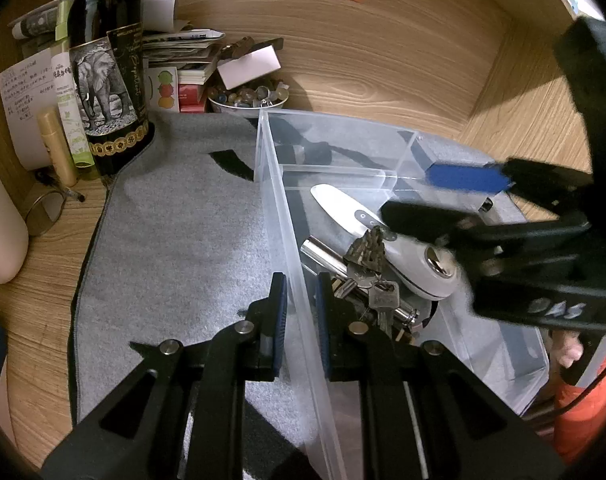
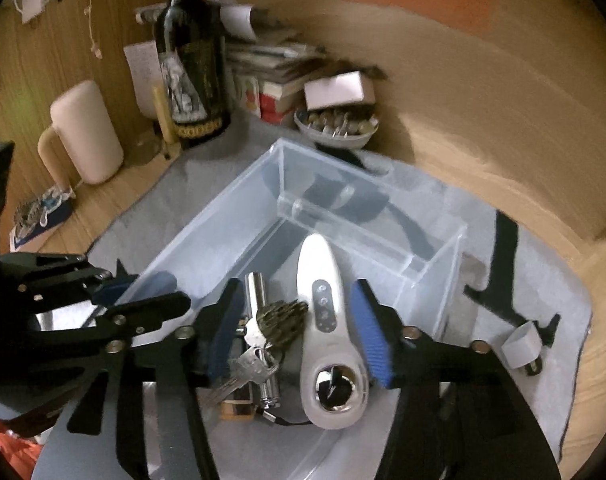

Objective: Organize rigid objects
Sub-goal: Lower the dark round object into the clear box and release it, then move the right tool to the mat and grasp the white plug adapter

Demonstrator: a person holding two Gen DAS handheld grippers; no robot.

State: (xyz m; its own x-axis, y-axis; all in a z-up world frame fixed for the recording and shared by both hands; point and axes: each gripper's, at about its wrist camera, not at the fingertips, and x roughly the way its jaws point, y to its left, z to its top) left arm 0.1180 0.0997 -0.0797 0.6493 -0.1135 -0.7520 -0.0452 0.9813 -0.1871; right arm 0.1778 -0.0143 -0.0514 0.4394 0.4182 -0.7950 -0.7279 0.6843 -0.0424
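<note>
A clear plastic box (image 1: 269,160) (image 2: 231,208) stands on a grey mat (image 1: 175,240). Inside it lie a white handheld device (image 1: 407,256) (image 2: 323,320), a bunch of keys (image 1: 377,296) (image 2: 251,364), a shiny metal cylinder (image 1: 323,252) (image 2: 257,292) and a brownish charm (image 2: 283,316). My left gripper (image 1: 301,320) (image 2: 135,286) is shut on the box's near left wall, one pad on each side of it. My right gripper (image 2: 297,334) (image 1: 419,196) hangs open over the box; its blue pads stand apart on either side of the white device and keys, and touch neither.
A dark wine bottle (image 1: 107,80) (image 2: 191,72), tubes, stacked books and a bowl of small trinkets (image 1: 247,98) (image 2: 337,128) crowd the back left corner. A pale mug (image 2: 87,132) stands at the left. A small white cylinder (image 2: 523,346) and a black flat piece (image 2: 503,272) lie on the mat right of the box.
</note>
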